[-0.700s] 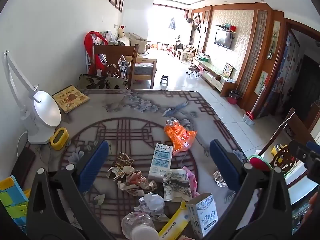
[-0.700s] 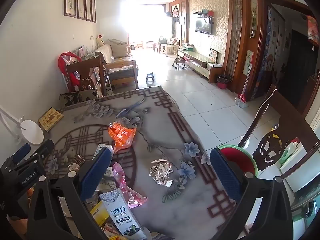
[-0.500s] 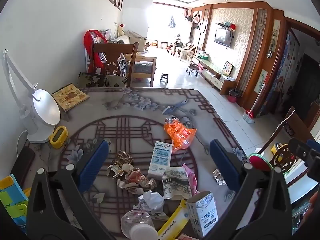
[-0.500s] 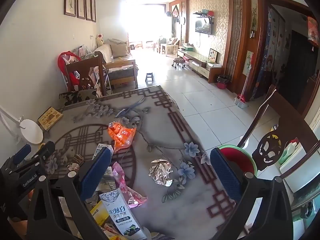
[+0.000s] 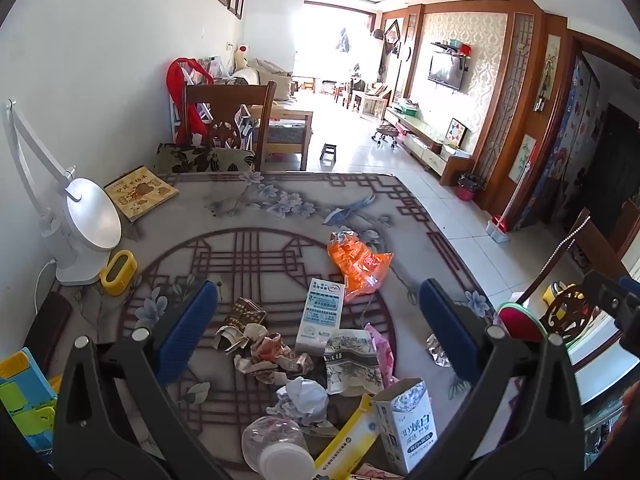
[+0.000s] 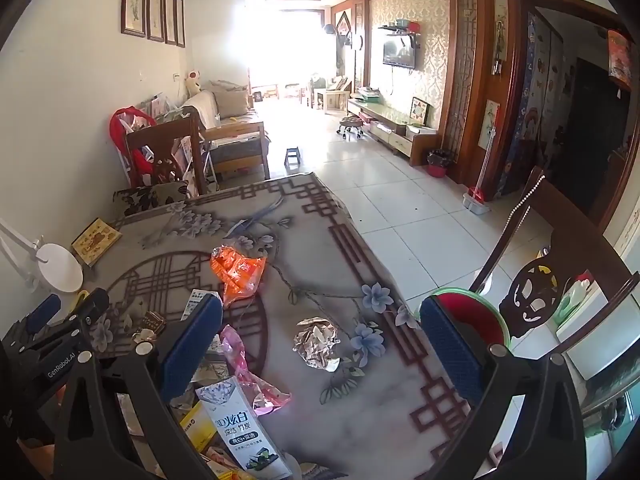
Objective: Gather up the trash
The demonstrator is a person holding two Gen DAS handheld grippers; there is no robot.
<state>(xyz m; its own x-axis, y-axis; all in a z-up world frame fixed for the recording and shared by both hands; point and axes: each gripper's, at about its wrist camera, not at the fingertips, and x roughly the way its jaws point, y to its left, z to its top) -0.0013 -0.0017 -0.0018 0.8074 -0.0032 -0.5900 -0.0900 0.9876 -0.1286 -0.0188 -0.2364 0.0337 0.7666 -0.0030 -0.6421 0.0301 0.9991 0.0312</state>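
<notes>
Desk lamp (image 5: 86,220) and book (image 5: 140,198) flank the litter (image 5: 320,344)

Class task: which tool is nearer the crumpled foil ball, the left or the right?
Right. The foil ball lies between the open right tool's fingers; the left tool hovers over the pile beside it.

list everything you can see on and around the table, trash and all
orange wrapper: 1, orange, table centre
milk carton: 1, white-blue, lying flat below it
foil ball: 1, silver, right side of table
pink wrapper: 1, pink, near pile
toothpaste box: 1, white, near edge
paper ball: 1, white, near pile
bottle: 1, clear, near edge
lamp: 1, white, table's left
book: 1, yellow, far left corner
bin: 1, red with green rim, floor right of table
left gripper: open, over pile
right gripper: open, over foil ball
</notes>
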